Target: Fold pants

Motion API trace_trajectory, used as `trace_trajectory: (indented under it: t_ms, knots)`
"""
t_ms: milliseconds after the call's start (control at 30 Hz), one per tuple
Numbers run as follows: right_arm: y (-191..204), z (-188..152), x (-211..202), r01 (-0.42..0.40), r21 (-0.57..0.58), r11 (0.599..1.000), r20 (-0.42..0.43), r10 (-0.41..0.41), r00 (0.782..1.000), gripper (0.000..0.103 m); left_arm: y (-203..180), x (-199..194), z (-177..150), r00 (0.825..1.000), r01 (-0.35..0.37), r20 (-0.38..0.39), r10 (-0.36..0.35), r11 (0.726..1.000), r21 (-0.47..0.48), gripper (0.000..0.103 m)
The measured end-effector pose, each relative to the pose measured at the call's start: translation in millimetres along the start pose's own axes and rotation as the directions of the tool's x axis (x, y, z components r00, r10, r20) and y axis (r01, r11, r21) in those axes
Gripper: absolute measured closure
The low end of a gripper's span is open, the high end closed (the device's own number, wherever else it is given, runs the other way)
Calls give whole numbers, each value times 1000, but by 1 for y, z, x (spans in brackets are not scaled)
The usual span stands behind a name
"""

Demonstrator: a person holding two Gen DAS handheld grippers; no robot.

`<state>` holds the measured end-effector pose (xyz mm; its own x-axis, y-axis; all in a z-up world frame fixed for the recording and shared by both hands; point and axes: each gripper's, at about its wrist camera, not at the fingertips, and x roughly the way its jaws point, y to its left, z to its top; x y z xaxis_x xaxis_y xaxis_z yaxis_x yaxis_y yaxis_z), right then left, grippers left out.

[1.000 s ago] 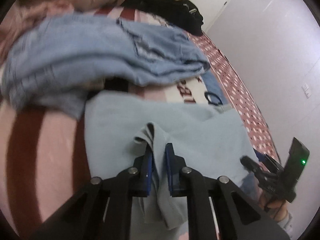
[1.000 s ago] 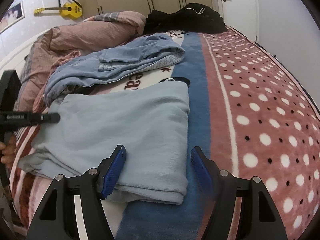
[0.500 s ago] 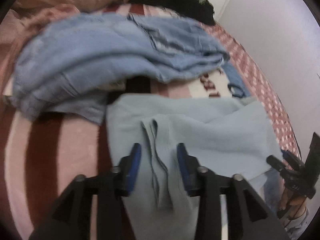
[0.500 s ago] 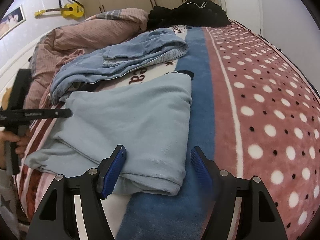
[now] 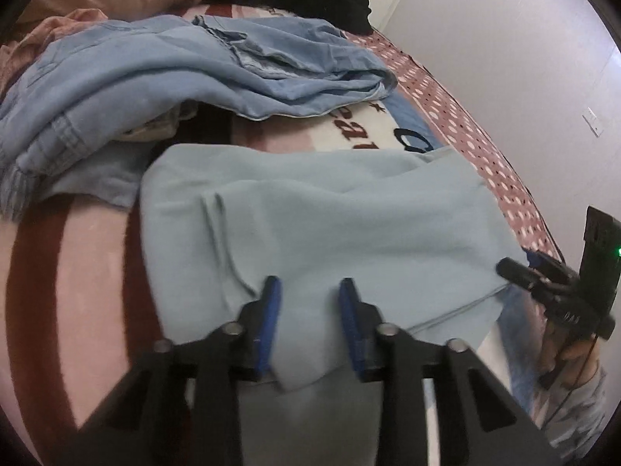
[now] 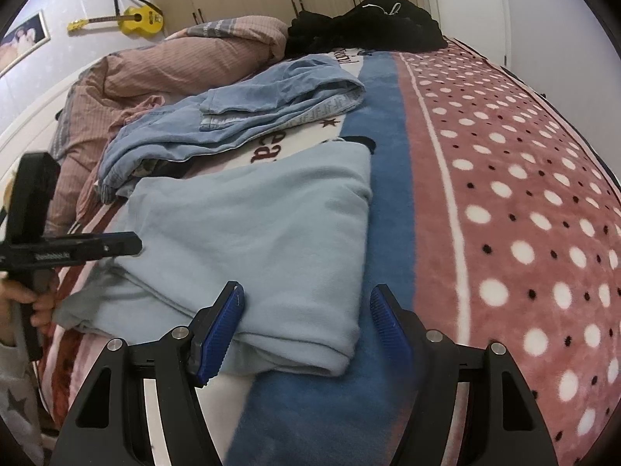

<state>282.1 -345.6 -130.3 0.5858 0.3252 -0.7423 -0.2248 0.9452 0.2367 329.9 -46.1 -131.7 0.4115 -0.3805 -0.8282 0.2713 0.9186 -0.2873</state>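
Observation:
The light blue pants [image 5: 330,225] lie folded into a flat rectangle on the bed, also in the right wrist view [image 6: 264,233]. My left gripper [image 5: 308,291] is open, its blue pads just above the pants' near edge, holding nothing. My right gripper [image 6: 306,303] is open wide over the near right corner of the folded pants, empty. The left gripper also shows from the side in the right wrist view [image 6: 128,244], and the right one at the far right of the left wrist view [image 5: 516,268].
A heap of denim clothes [image 6: 233,116] lies just behind the pants, also in the left wrist view [image 5: 174,70]. Black clothes [image 6: 368,23] and a pink duvet [image 6: 174,62] lie further back. The dotted pink blanket [image 6: 524,194] stretches to the right. A wall [image 5: 524,58] runs along the bed.
My left gripper has opened, let go of the pants' fold and drawn back. The fold now lies flat. The right gripper has stayed open, nearly still.

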Motion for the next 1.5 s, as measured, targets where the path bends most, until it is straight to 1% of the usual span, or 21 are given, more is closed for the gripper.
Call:
trace_trajectory:
  t_ms: [133, 200, 233, 267, 300, 333, 400, 500, 633, 733, 800, 833, 900, 933, 967, 1000, 1033, 1100, 1167, 1267, 1500]
  knots:
    - [-5, -7, 0, 38, -44, 998, -13, -38, 999, 31, 9, -9, -7, 1000, 29, -3, -29, 999, -20, 83]
    - [-7, -10, -1, 42, -55, 998, -12, -42, 999, 30, 8, -17, -13, 1000, 4, 2, -4, 1000, -16, 81]
    - [-9, -10, -1, 36, -47, 998, -14, -37, 999, 30, 8, -20, -15, 1000, -12, 2, 12, 1000, -19, 66]
    - [-10, -9, -2, 29, -37, 999, -17, -29, 999, 30, 10, -25, -17, 999, -48, -7, 47, 998, -34, 34]
    - [-11, -8, -4, 26, -35, 999, -18, -27, 999, 30, 14, -30, -18, 998, -56, 7, 56, 998, -43, 24]
    - [-11, -5, -6, 17, -34, 999, -18, -18, 1000, 30, 18, -37, -19, 998, -42, 45, 44, 998, -54, 20]
    - [-12, 3, -14, -24, -25, 999, 3, 24, 1000, 30, 32, -43, -18, 997, 44, 60, -38, 994, -98, 20]
    - [-18, 21, -18, -86, 28, 996, 13, 86, 996, 29, 52, -34, -15, 989, 151, 36, -147, 969, -198, 21]
    - [-21, 37, 3, -144, 46, 988, -60, 147, 987, 29, 61, -13, -13, 979, 202, 18, -205, 946, -254, 21]
    - [-23, 37, 26, -191, 62, 980, -146, 198, 969, 36, 63, -7, -12, 963, 266, 44, -265, 919, -291, 21]
    - [-23, 33, 36, -208, 67, 976, -152, 216, 965, 39, 61, -2, -9, 959, 279, 54, -277, 909, -310, 23]
    - [-23, 33, 38, -226, 72, 971, -137, 234, 963, 39, 56, 1, -8, 959, 281, 52, -279, 911, -303, 30]
    - [-25, 31, 41, -271, 93, 958, -123, 281, 952, 42, 44, 7, -5, 966, 256, 31, -258, 924, -283, 34]
    - [-26, 31, 42, -286, 100, 953, -119, 297, 948, 45, 39, 7, -4, 968, 249, 26, -251, 931, -268, 42]
    - [-27, 30, 44, -287, 103, 952, -118, 299, 947, 54, 37, 8, -2, 967, 250, 21, -253, 932, -262, 58]
    - [-28, 30, 45, -284, 106, 953, -118, 295, 948, 64, 33, 10, -2, 964, 258, 7, -265, 930, -260, 68]
    - [-29, 30, 44, -282, 115, 953, -116, 295, 949, 68, 30, 11, -3, 963, 258, -3, -268, 931, -258, 82]
    - [-31, 29, 40, -287, 135, 949, -109, 302, 947, 81, 23, 6, -3, 978, 203, -3, -209, 955, -217, 84]
    - [-25, 29, 31, -284, 122, 951, -101, 297, 950, 84, 19, 1, -2, 982, 189, 14, -190, 961, -201, 85]
    - [-6, 34, 14, -261, 71, 963, -78, 266, 961, 85, 17, -25, 1, 978, 209, 63, -201, 960, -185, 86]
    - [63, 43, -19, -283, -26, 959, -60, 281, 958, 86, 42, -94, -4, 982, 156, 124, -139, 978, -138, 86]
